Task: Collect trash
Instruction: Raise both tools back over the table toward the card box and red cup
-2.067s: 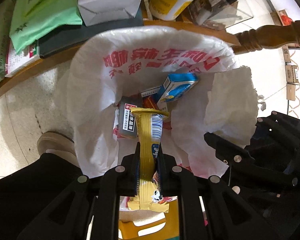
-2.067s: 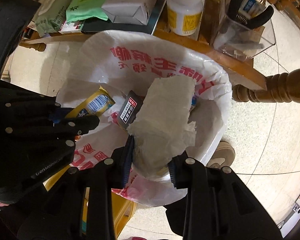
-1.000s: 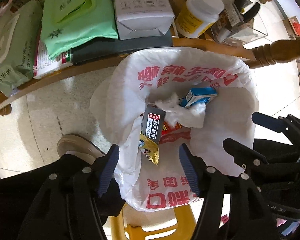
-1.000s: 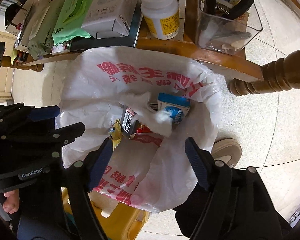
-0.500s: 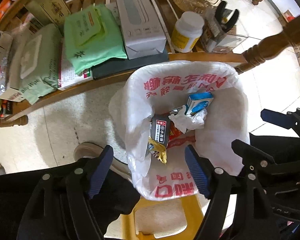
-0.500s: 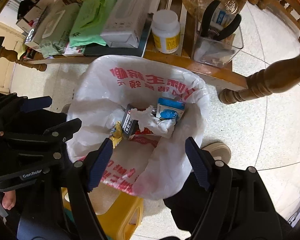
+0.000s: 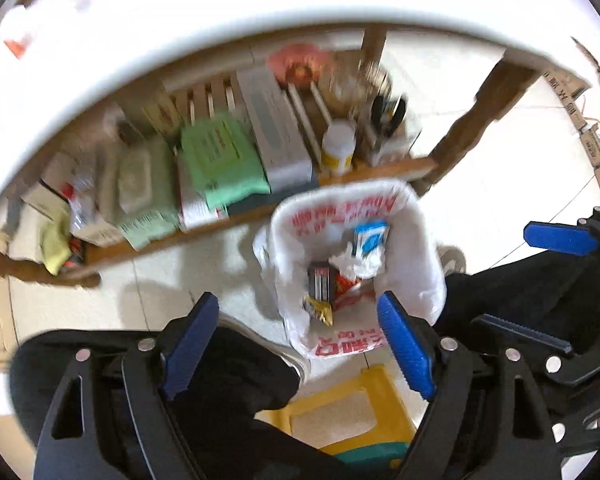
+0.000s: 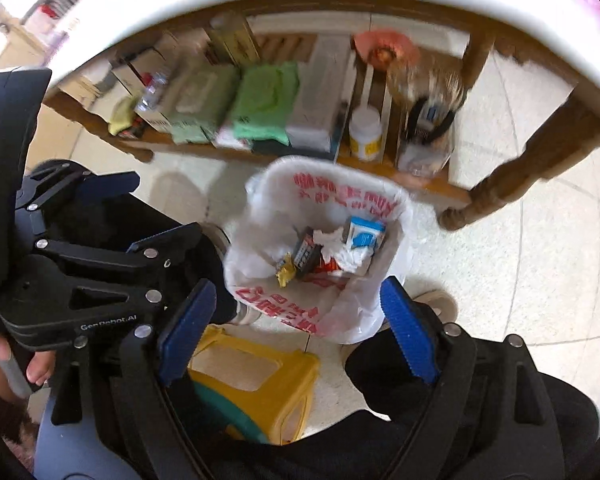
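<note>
- Tiled floor [image 8: 540, 280]; wooden shelf [image 7: 260, 208] under white desk [image 7: 260, 12], cluttered, blurry.
- White trash bag [image 7: 428, 264] on floor holds blue box [image 7: 370, 236], tissue [image 7: 356, 264], yellow wrapper [image 7: 320, 310].
- Left gripper [image 7: 300, 340] and right gripper [image 8: 296, 328] above the bag, fingers spread, empty.
- Both pulled higher than 0.5 s ago.

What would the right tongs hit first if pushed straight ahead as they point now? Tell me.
Probably the trash bag, or the crumpled tissue inside it. The open right tongs aim down into its mouth, nothing visible between. Depth is unclear, so the bag's near rim might come first.
</note>
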The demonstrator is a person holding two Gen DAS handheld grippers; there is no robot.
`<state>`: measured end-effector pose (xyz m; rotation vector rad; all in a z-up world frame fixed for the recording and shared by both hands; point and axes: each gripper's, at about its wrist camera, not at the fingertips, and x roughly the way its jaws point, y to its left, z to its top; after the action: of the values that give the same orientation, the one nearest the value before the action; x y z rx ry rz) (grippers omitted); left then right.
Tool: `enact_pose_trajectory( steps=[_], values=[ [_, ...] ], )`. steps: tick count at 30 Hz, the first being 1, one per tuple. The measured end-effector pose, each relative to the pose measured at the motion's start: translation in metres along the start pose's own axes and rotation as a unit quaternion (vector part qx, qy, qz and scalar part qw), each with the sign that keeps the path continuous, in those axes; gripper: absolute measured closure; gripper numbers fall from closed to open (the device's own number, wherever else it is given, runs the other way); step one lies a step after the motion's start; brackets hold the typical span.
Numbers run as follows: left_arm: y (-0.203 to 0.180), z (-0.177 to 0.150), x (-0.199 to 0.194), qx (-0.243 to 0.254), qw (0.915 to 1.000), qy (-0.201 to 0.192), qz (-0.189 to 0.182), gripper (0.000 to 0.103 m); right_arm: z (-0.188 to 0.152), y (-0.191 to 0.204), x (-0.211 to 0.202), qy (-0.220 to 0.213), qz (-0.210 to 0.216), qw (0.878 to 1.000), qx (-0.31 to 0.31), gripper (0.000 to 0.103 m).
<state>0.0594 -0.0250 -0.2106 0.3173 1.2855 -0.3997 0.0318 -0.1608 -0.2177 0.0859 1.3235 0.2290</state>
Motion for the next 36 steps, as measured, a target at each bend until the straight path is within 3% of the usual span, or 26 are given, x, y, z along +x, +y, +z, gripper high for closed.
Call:
enact_pose_trajectory(
  steps=[8,12,17,20,31,36],
  values=[
    [0.01,0.038,-0.099,0.029,0.9985,-0.037,-0.029,0.015,0.031,0.001,-0.093,-0.047,0.004,0.999,-0.013,0.013],
    [0.026,0.066,-0.147,0.046,0.9972,-0.054,-0.023,0.015,0.053,-0.003,-0.136,-0.071,0.0,0.997,-0.017,0.013],
    [0.058,0.099,-0.2,-0.002,0.9976,-0.061,-0.033,0.012,0.084,-0.013,-0.184,-0.096,0.005,0.995,-0.01,0.012],
    [0.07,0.123,-0.227,-0.035,0.9967,-0.07,-0.02,0.011,0.11,-0.014,-0.207,-0.106,-0.015,0.994,-0.02,0.009],
    [0.063,0.184,-0.242,-0.024,0.9973,-0.07,0.006,0.01,0.205,-0.035,-0.236,-0.104,-0.016,0.994,0.002,0.008],
    [0.063,0.207,-0.238,-0.025,0.9977,-0.062,0.012,0.01,0.245,-0.052,-0.232,-0.091,0.008,0.995,0.037,0.008]
  ],
)
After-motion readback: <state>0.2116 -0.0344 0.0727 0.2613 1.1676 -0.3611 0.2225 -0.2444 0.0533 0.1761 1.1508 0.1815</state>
